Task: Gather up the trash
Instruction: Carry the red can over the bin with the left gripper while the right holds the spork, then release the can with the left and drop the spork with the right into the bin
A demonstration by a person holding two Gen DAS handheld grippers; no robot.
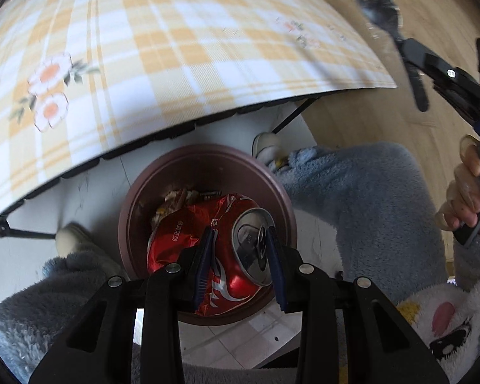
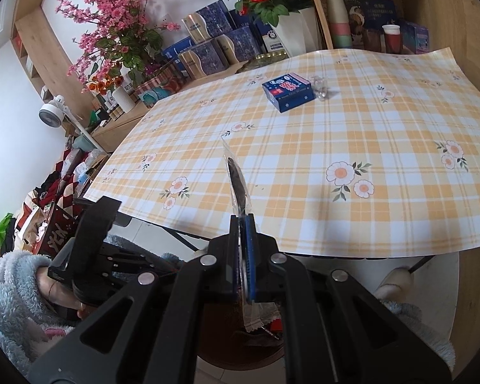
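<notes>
Pinching crushed red can (image 1: 240,256) in left claw (image 1: 240,249) over bin (image 1: 204,163); right claw (image 2: 243,224) clamped on wrapped fork (image 2: 238,185).

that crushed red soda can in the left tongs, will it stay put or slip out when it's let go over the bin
The crushed red aluminium soda can is probably light, being dented and opened. Its glossy skin may slide on the left tongs, whose pads pinch its sides. Released, it would likely drop into the round brown bin below, onto the crinkled red foil wrapper, and its dents should stop it rolling.
</notes>
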